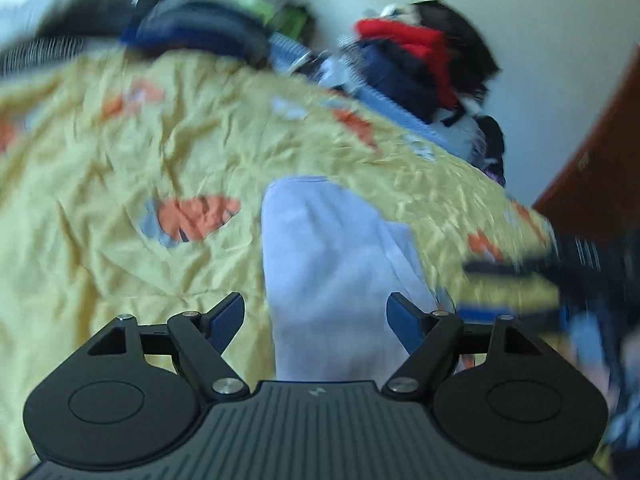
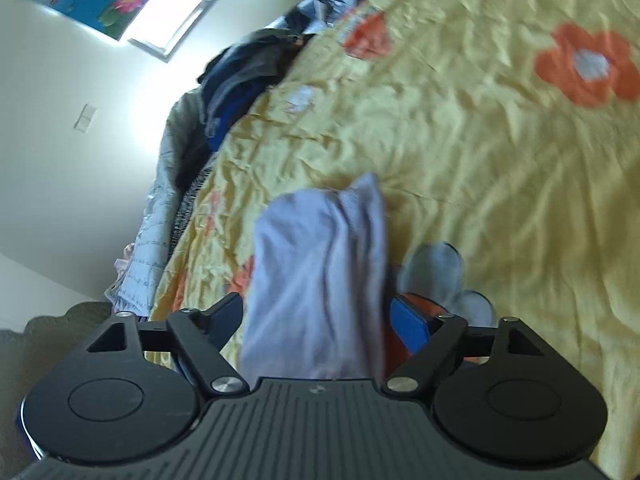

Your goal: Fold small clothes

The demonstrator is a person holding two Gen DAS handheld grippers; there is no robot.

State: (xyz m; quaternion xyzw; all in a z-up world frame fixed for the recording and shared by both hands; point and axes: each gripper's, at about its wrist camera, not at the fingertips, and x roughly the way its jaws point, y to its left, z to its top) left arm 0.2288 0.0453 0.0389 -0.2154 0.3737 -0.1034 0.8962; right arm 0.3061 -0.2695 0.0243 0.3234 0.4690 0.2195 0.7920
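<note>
Lavender garment between spread left gripper fingers

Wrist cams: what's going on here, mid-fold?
A person is working on a small pale lavender garment lying on a yellow flowered bedspread. Both jaws are spread, with the cloth running between the fingers of the left hand-held gripper and the right hand-held gripper. Neither visibly pinches it. Unfolded clothes are piled behind.
</note>
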